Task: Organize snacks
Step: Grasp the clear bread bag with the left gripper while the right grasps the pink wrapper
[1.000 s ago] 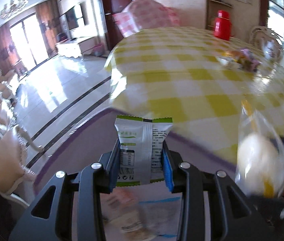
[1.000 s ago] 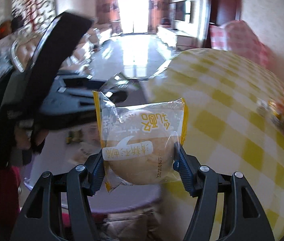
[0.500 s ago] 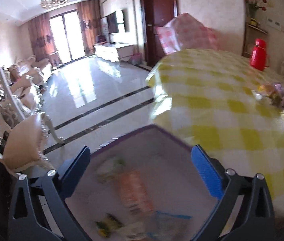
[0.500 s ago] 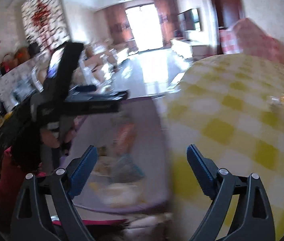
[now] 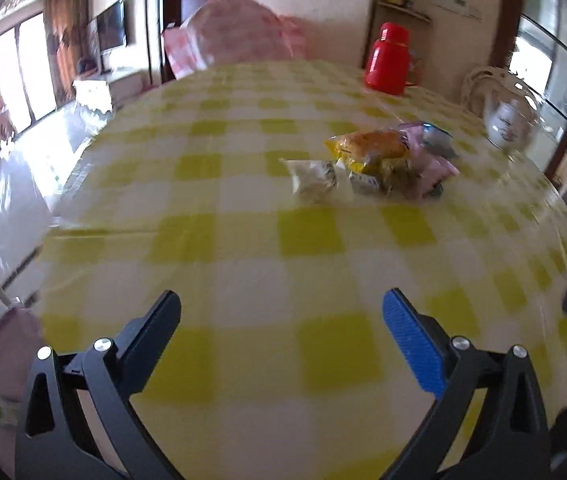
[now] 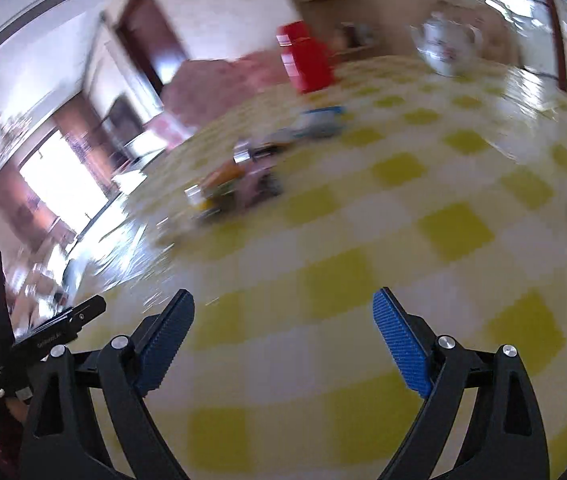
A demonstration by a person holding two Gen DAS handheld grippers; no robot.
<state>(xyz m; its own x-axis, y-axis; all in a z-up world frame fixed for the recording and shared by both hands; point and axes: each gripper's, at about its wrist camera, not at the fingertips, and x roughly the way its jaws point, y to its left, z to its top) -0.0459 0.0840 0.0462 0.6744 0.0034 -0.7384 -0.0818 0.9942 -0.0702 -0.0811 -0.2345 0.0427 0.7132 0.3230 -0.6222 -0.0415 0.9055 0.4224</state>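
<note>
Daylight is blowing out the windows point(image 5: 7, 68), glare is streaking the floor point(image 6: 123, 248). Motion blur is smearing both views, worse on the right wrist; fisheye is bending the edges.

Glossy cloth, crinkly wrappers

Your yellow-and-white checked tablecloth point(image 5: 243, 184) looks smooth and shiny; the heap of foil and plastic snack packets point(image 5: 379, 162) glints — behind sit a glossy red plastic flask point(image 5: 386, 60) and glazed white teapot point(image 5: 507, 124).
</note>
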